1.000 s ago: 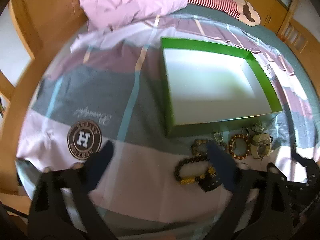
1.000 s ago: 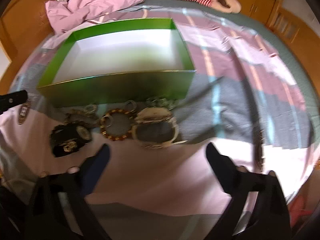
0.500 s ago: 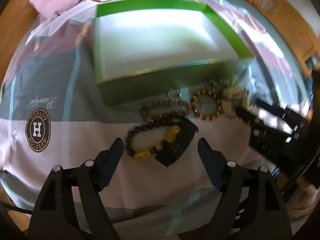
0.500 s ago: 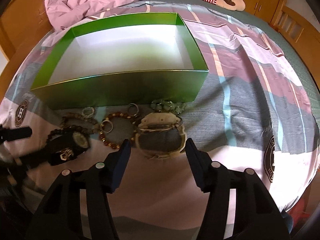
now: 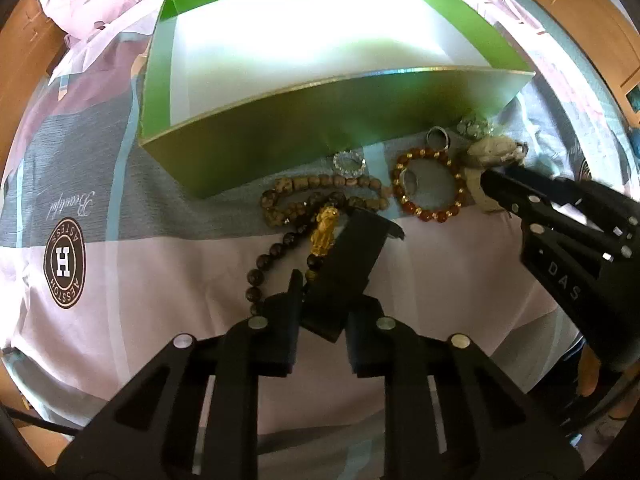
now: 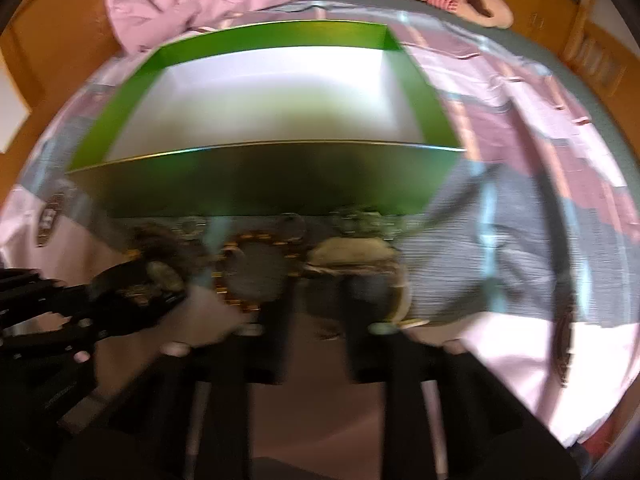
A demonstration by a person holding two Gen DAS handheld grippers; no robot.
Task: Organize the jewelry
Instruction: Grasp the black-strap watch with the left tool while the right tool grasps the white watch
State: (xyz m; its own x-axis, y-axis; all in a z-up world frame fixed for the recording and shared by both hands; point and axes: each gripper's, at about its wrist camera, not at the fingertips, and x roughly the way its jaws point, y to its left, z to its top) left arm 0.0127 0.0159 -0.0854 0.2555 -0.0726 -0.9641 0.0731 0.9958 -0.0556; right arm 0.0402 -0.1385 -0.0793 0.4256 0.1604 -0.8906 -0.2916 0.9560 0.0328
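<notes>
My left gripper (image 5: 320, 312) pinches a flat black card (image 5: 352, 264) with a dark bead bracelet (image 5: 280, 256) and a gold charm on it. The fingers (image 5: 280, 332) are close together, squeezing the card's near end. The card's long side points up and a bit right, toward the green box (image 5: 304, 136).

My right gripper (image 6: 316, 336) is nearly closed around the pale bracelet (image 6: 352, 254), but that picture is blurry and I cannot tell if it grips.

The other jewelry lies in a row on the bed sheet (image 5: 160, 272), just beside the box's near wall: a brown bead bracelet (image 5: 320, 188), an orange bead bracelet (image 5: 430, 184) and small rings. The box is open on top with a bare white floor.
</notes>
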